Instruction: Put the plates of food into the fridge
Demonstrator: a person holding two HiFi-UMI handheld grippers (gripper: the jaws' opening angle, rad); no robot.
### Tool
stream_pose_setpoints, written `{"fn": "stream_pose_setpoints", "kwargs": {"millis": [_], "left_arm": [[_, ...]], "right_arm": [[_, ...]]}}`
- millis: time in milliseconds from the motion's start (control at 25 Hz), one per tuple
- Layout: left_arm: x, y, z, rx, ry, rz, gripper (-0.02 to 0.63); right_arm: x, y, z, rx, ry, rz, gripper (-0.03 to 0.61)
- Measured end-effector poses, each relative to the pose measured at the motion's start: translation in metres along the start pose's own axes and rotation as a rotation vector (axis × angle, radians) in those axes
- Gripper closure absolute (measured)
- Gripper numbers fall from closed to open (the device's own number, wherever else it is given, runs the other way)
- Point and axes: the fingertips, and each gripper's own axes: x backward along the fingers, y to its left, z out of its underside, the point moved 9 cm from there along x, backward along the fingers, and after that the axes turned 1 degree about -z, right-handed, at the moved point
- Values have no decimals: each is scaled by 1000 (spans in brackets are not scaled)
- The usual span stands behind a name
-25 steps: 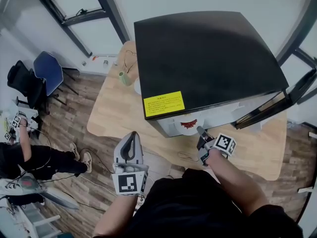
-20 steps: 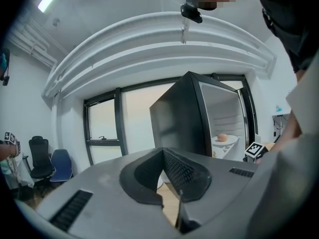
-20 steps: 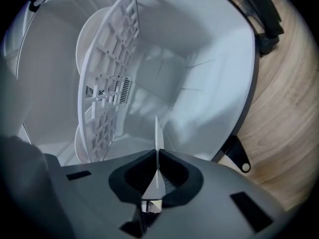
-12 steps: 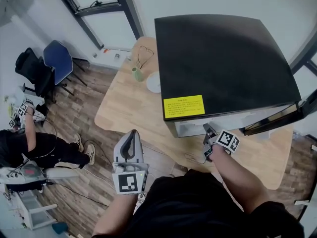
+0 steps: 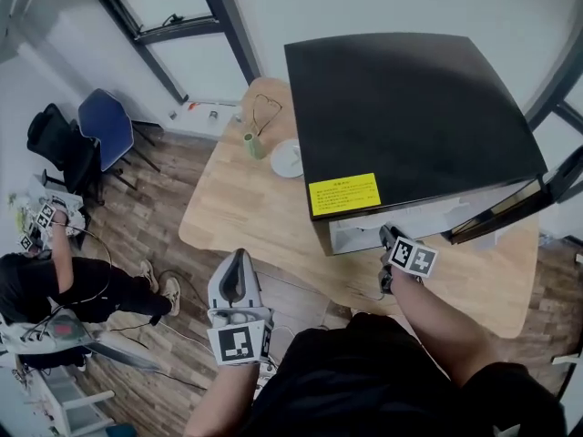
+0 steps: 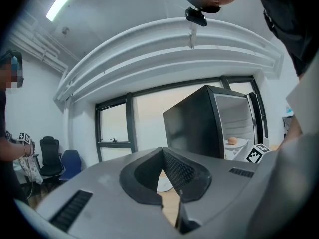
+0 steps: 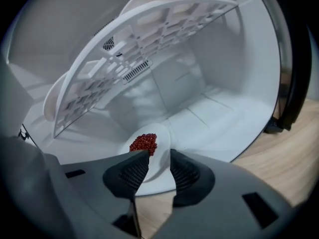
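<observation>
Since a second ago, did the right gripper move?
Yes. The right gripper rolled: the shelf, upright in its view before, now lies nearly level. Its jaws have just been opening, the plate between them.

You had the fridge (image 5: 410,116) on the right half of the bench (image 5: 246,217), its opening towards you. Left of it on the bench lay a plate (image 5: 287,159), with a cup (image 5: 252,144) just beside that, further left. Inside, the plate of food (image 7: 155,158) lay on the fridge floor at the front, under the shelf (image 7: 139,49).
</observation>
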Motion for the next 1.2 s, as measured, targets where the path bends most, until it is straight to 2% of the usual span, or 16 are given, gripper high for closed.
{"fn": "stream_pose_setpoints", "kwargs": {"millis": [200,360,520,600,720,880,1200], "left_arm": [[-3,-15,5,34,15,98,609],[-14,-30,15,10,31,169,609],[-18,-55,18,6,9,232,609],[-18,-67,22,-3,11,263,609],[-17,-82,24,0,16,299,609],[-9,-97,19,10,13,342,609],[5,-111,9,18,-29,383,609]], "right_arm": [[39,-3,-2,29,-97,-49,445],[79,-4,-10,156,-196,-128,453],[123,-8,-24,288,-268,-144,501],[142,-7,-28,316,-284,-154,541],[166,2,-34,360,-323,-174,555],[190,13,-35,389,-360,-178,557],[227,12,-26,386,-407,-121,557]]}}
